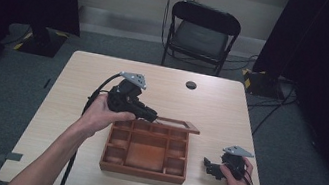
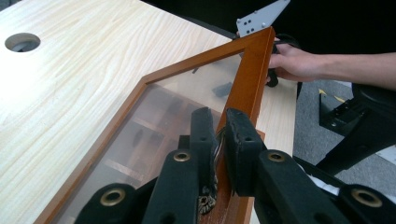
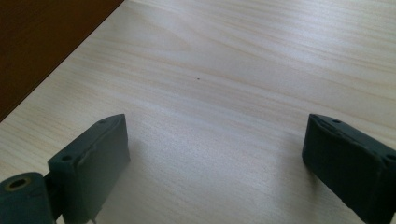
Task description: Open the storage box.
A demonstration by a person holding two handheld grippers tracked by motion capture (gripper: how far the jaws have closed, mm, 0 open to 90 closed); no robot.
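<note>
1. Over the back edge of the wooden box, the left tool pinches the frame of the hinged lid, its jaws drawn narrow on the wood.
2. That lid has a clear pane and stands raised above the box's compartments; gripping the frame's side rail probably gives a firm hold without pressing on the pane.
3. Beside the box, off its right side, the right tool rests low on the counter with its jaws spread wide and nothing between them.
4. It looks parked there to stay clear of the lid's swing while remaining near enough to steady the box if it shifts.
5. The box sits near the front middle of the counter, square to the person, which keeps both hands within easy reach of it.
6. Behind the box, a round cable hole marks the counter's far side.
</note>
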